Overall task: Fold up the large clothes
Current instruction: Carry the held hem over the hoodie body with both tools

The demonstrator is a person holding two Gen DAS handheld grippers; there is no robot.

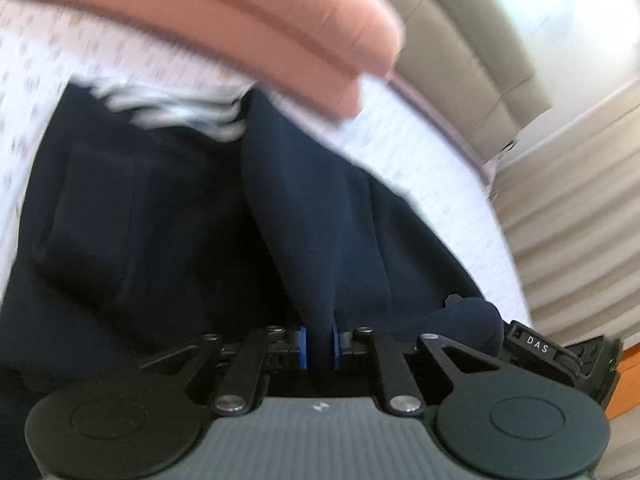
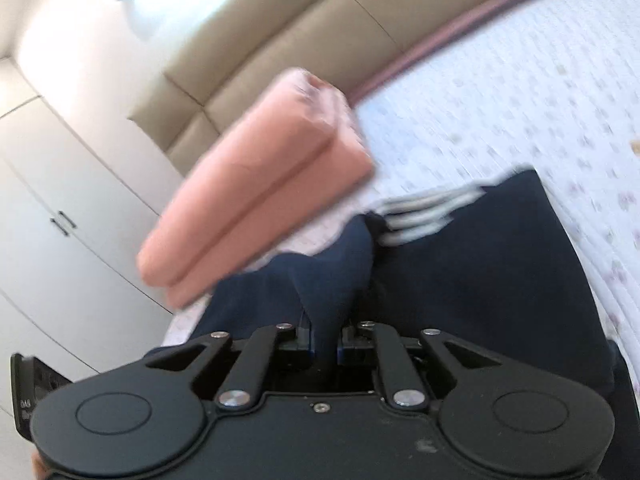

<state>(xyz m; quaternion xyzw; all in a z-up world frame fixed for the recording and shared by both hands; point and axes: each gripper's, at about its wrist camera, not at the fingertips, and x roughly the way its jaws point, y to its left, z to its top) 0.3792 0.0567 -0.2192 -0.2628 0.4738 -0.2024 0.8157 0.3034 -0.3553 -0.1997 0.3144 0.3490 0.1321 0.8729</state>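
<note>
A dark navy garment (image 1: 160, 208) with white stripes at its far edge lies on the bed, and it also shows in the right wrist view (image 2: 480, 264). My left gripper (image 1: 320, 344) is shut on a raised fold of the navy cloth between its blue pads. My right gripper (image 2: 326, 340) is shut on another pinched ridge of the same garment. The other gripper's body (image 1: 560, 354) shows at the right edge of the left wrist view. Both views are blurred by motion.
A folded pink garment (image 1: 240, 20) lies on the bed beyond the navy one, and it shows in the right wrist view too (image 2: 256, 184). The bed cover (image 2: 520, 92) is white with small flowers. A beige padded headboard (image 2: 280, 32) and white wardrobe doors (image 2: 60, 208) stand behind.
</note>
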